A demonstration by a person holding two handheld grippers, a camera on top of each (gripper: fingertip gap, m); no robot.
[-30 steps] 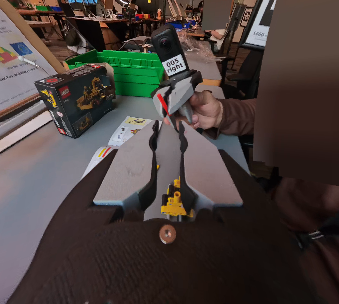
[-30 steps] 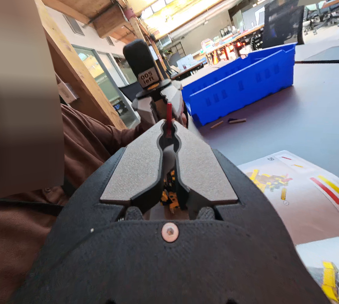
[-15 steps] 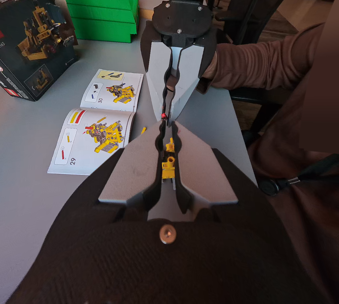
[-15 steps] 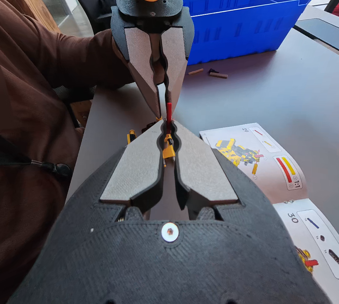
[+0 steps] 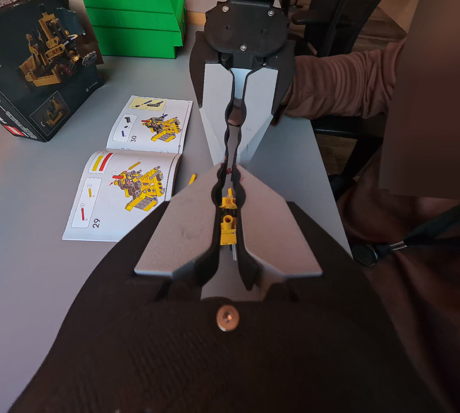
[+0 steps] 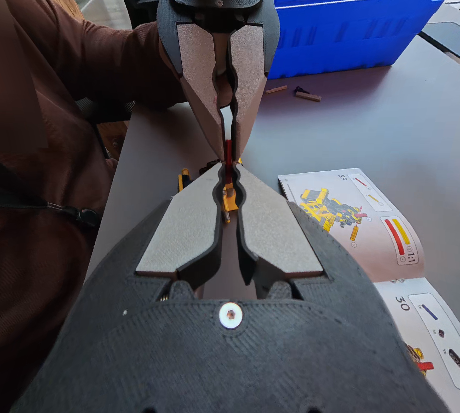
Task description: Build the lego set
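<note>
My right gripper (image 6: 228, 166) is shut on a thin red axle (image 6: 228, 152) that sticks out past its tips. My left gripper (image 5: 229, 169) meets it tip to tip, and its narrow jaws close around the axle's far end (image 5: 228, 171). In the left wrist view the right gripper (image 5: 231, 159) points towards me; in the right wrist view the left gripper (image 6: 229, 158) does. A yellow and black lego model (image 5: 227, 224) lies on the grey table under both grippers and shows through the finger gaps, also in the right wrist view (image 6: 230, 201).
An open instruction booklet (image 5: 129, 191) (image 6: 348, 214) lies beside the grippers, with a small yellow piece (image 5: 192, 179) near it. The set's box (image 5: 42, 57) and a green bin (image 5: 134, 10) stand behind. A blue bin (image 6: 348, 22) and wooden sticks (image 6: 307, 96) are opposite. The table edge is close. My left and right fingertips are right by each other.
Both grippers tilted down from a raised pose towards the table and came tip to tip. The left jaws narrowed, and the red axle now sits between the left tips.
</note>
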